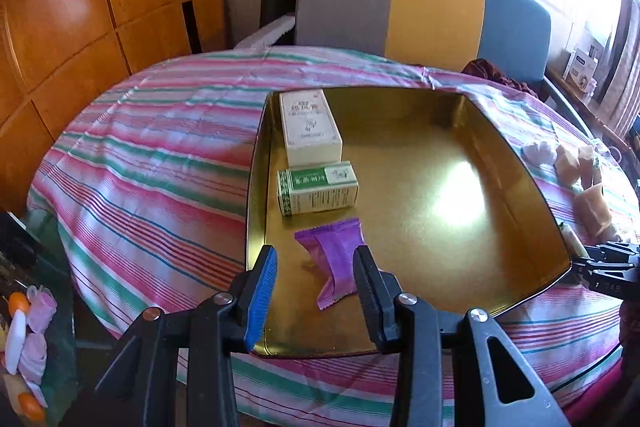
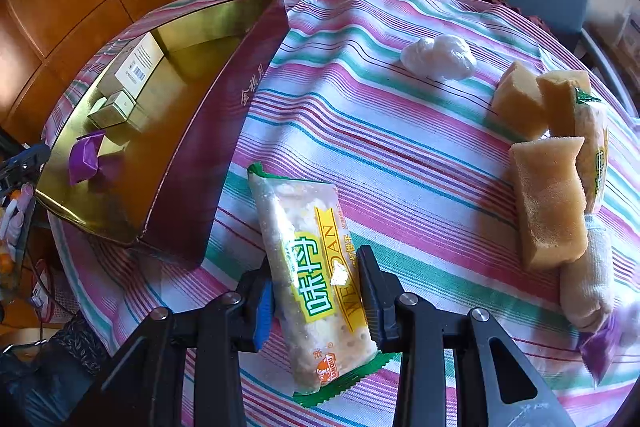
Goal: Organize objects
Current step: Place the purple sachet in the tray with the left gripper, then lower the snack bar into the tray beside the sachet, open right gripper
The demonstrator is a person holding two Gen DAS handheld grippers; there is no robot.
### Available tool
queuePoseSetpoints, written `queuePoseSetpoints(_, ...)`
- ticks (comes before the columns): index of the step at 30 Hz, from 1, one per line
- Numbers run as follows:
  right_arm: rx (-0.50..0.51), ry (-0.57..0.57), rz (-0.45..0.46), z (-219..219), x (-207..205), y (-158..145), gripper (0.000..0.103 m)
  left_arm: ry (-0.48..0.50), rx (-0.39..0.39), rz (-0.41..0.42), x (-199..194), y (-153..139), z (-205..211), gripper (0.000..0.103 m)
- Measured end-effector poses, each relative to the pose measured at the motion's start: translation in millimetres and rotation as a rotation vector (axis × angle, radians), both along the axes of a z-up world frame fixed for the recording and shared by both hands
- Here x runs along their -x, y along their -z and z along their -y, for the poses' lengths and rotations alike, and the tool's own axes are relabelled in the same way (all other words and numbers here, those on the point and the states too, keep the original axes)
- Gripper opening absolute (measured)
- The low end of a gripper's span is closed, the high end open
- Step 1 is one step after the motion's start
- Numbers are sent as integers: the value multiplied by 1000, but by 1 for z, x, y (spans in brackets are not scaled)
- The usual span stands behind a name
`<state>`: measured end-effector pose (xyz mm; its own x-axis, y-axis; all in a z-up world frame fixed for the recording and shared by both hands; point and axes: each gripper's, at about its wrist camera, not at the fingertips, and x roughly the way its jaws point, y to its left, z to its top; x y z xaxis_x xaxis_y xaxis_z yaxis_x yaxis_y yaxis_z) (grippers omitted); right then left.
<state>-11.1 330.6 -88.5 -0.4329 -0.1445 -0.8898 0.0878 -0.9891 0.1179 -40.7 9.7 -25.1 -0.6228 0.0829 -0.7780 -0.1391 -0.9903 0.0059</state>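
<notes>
Three things are seen inside the gold tin (image 1: 460, 163) in the left wrist view: a cream box (image 1: 310, 127) at the far left, a green-and-white box (image 1: 318, 189) just in front of it, and a purple sachet (image 1: 334, 259) nearest the camera. The tin is set on a striped cloth (image 1: 152, 163) that covers the worktop. The left gripper (image 1: 316, 291) is held over the near edge of the tin, its fingers (image 1: 262, 291) spread apart; the sachet is seen lying on the tin floor between them, and no pad is pressed against it. A chair back (image 1: 420, 3) in grey, yellow and blue is seen beyond the worktop, and sponge-like blocks are glimpsed at the right edge. In the right wrist view, the right gripper (image 2: 316, 295) is pointed steeply down at the cloth beside the tin's maroon outer wall (image 2: 216, 131). A long snack packet (image 2: 312, 275) with green ends is pinched between its fingers (image 2: 370, 291), the packet lying on the cloth. Farther right, three tan sponge blocks (image 2: 544, 195) are grouped with a second snack packet (image 2: 592, 147); a white crumpled wad (image 2: 440, 57) is seen behind them, well apart from the tin.
</notes>
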Motion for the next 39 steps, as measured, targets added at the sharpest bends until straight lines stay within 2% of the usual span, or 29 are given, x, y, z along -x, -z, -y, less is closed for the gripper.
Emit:
queuePoseSetpoints(10, -1, 3, 0, 0, 0, 0, 38, 7, 15, -56, -9, -14, -4, 39)
queuePoseSetpoints(25, 7, 86, -5, -7, -4, -3, 37, 12, 0, -72, -16, -16, -1, 40)
queuePoseSetpoints(28, 23, 122, -30, -12, -7, -15, 35, 8, 3, -82, -17, -17, 1, 40)
queuePoseSetpoints(32, 30, 136, -112, -7, -9, -46, 34, 5, -7, -91, -18, -20, 4, 40)
queuePoseSetpoints(39, 72, 24, -167, 42, 11, -87, 34, -6, -6, -113, -22, -25, 10, 40)
